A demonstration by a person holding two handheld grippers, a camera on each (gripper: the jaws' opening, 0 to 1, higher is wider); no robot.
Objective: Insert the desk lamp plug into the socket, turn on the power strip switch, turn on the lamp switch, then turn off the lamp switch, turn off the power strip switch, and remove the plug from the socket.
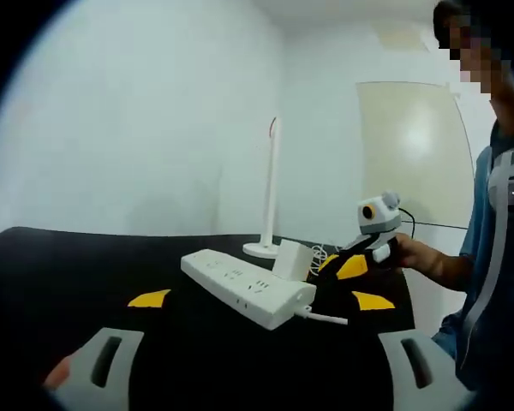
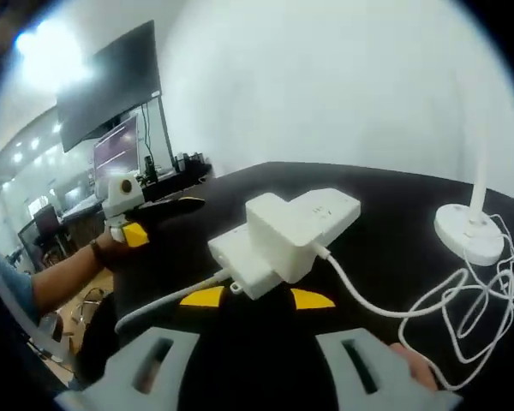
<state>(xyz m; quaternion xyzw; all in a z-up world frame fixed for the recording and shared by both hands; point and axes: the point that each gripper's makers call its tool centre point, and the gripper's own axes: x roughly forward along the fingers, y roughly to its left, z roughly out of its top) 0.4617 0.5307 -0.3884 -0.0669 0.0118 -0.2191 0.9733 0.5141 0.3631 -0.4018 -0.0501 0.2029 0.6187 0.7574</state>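
A white power strip (image 1: 240, 282) lies on the black table (image 1: 77, 274). A white plug block (image 1: 289, 258) stands in its far end. In the right gripper view the plug block (image 2: 274, 235) sits on the power strip (image 2: 325, 208) just beyond my right gripper (image 2: 259, 298), whose yellow-tipped jaws stand open and apart from it. My left gripper (image 1: 261, 300) is open wide, well short of the strip. The white desk lamp (image 1: 271, 188) stands behind the strip, unlit. Its base (image 2: 469, 229) and loose white cable (image 2: 463, 300) lie to the right.
The right gripper (image 1: 373, 244), held by a hand (image 1: 415, 255), reaches in beside the plug block. The left gripper (image 2: 124, 205) hovers at the table's left edge. The strip's own cord (image 2: 167, 301) trails off the table. A dark monitor (image 2: 111, 94) stands on a desk beyond.
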